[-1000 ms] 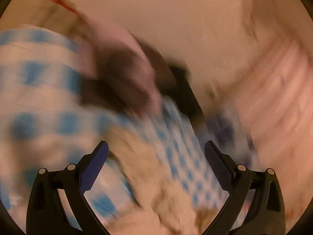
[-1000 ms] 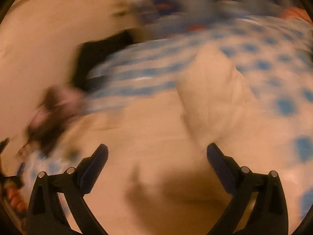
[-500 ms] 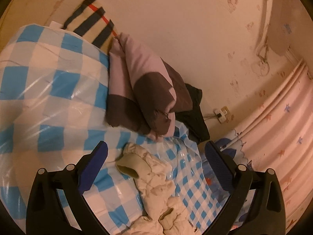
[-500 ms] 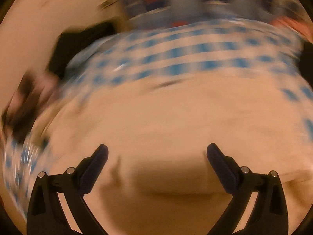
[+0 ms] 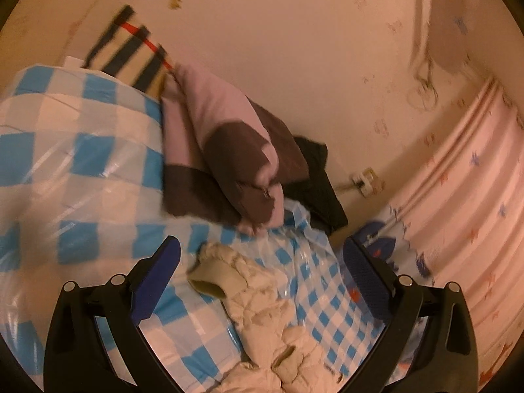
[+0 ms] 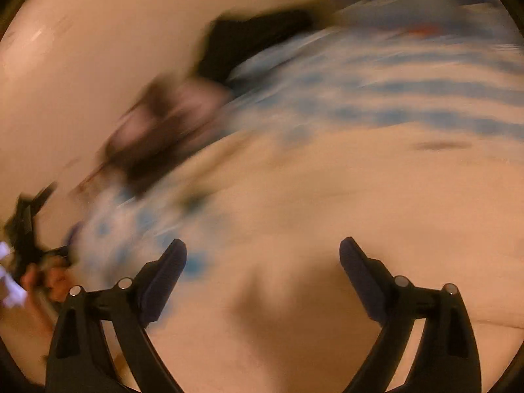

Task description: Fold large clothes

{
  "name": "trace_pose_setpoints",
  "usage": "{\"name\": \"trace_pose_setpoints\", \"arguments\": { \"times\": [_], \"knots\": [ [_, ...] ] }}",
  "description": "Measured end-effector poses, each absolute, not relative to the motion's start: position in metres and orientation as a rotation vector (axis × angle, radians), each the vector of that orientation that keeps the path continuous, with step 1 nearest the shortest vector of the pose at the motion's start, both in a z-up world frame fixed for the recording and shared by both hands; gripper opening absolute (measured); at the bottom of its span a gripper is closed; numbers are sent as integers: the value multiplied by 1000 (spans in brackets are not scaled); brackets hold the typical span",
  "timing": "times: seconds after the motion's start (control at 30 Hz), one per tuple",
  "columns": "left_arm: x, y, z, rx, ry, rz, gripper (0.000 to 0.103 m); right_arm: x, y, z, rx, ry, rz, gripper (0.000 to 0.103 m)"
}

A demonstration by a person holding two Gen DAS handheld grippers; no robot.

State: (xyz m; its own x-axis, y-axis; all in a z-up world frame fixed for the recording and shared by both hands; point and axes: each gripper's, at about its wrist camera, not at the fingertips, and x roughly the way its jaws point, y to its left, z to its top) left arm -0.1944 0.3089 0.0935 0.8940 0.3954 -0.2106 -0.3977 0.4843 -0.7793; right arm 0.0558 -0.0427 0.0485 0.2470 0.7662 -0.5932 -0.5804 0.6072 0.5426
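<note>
Left tool [image 5: 262, 262] spread wide and empty, crumpled cream padded jacket [image 5: 262, 311] at lower centre on blue-and-white checked plastic sheet [image 5: 82, 170], pink-and-brown folded quilt [image 5: 229, 157] above, right tool [image 6: 263, 262] likewise released over blurred cream fabric [image 6: 327, 213].

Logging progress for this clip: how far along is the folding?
Done: nothing visibly folded; the cream jacket lies crumpled on the blue-checked sheet. In hand: nothing; the left gripper and right gripper are both open and empty. Left: apparently the whole fold. The right view is blurred.
</note>
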Motion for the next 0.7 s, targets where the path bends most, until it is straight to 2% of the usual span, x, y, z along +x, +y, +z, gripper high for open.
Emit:
{"name": "trace_pose_setpoints", "arguments": {
  "times": [0.2, 0.33, 0.37, 0.4, 0.43, 0.5, 0.63, 0.7],
  "knots": [
    [-221, 341, 89, -1026, -43, 535, 95, 81, 142, 5, 449, 1139, 1019, 91],
    [-232, 355, 82, -1082, -60, 550, 95, 92, 182, -22, 595, 1244, 873, 90],
    [-233, 356, 81, -1087, -60, 550, 95, 96, 189, -27, 610, 1254, 864, 85],
    [-233, 357, 81, -1086, -60, 548, 95, 96, 193, -31, 631, 1258, 877, 50],
    [-232, 357, 82, -1083, -55, 547, 95, 95, 194, -30, 638, 1260, 890, 21],
    [-229, 357, 81, -1081, -42, 540, 95, 90, 191, -25, 625, 1229, 936, 15],
    [-212, 356, 80, -1043, 27, 523, 95, 85, 175, -7, 535, 1207, 987, 14],
    [-183, 355, 79, -965, 148, 492, 95, 86, 153, 8, 475, 1177, 1002, 13]
  ]
}}
